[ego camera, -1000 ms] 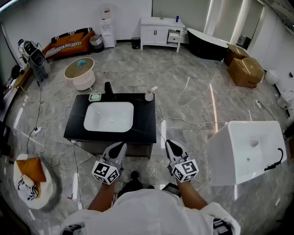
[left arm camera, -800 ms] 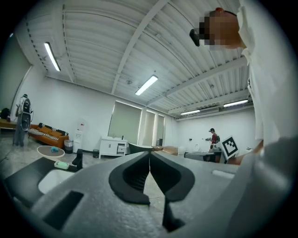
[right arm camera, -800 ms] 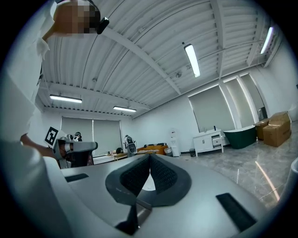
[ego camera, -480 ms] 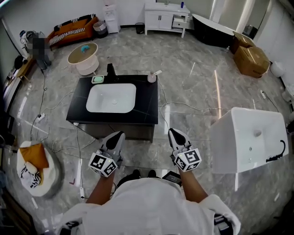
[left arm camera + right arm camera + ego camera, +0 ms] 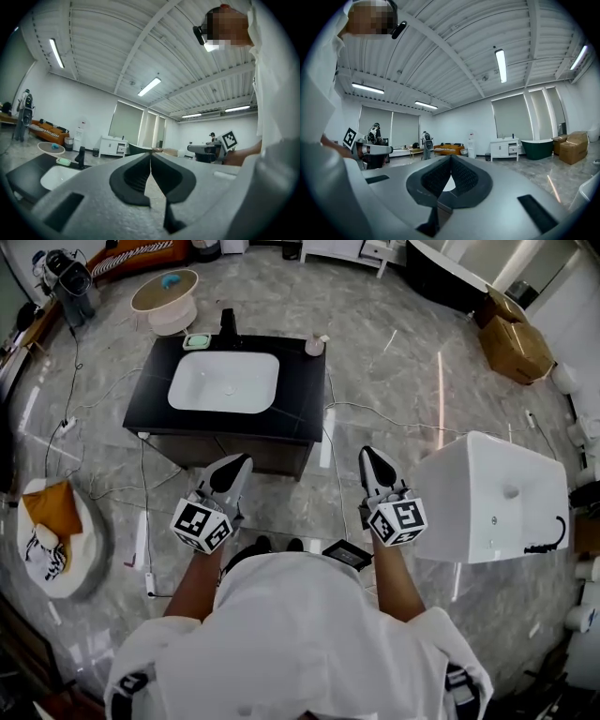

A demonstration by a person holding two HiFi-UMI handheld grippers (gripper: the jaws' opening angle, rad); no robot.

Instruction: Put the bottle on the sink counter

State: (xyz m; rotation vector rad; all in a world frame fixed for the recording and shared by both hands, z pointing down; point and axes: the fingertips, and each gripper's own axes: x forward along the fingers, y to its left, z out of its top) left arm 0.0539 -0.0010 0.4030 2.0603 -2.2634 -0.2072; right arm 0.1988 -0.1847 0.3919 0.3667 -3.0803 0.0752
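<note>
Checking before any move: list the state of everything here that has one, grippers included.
left gripper, shut, empty.
right gripper, shut, empty.
pump bottle, upright on the far right corner of the sink counter, nothing gripping it.
sink basin, empty.
white cabinet's drawer, pulled out.

Quick tally: one sink counter, one bottle, one soap dish, one faucet. Left gripper plus right gripper makes two, then there's two cardboard boxes and one round table.
</note>
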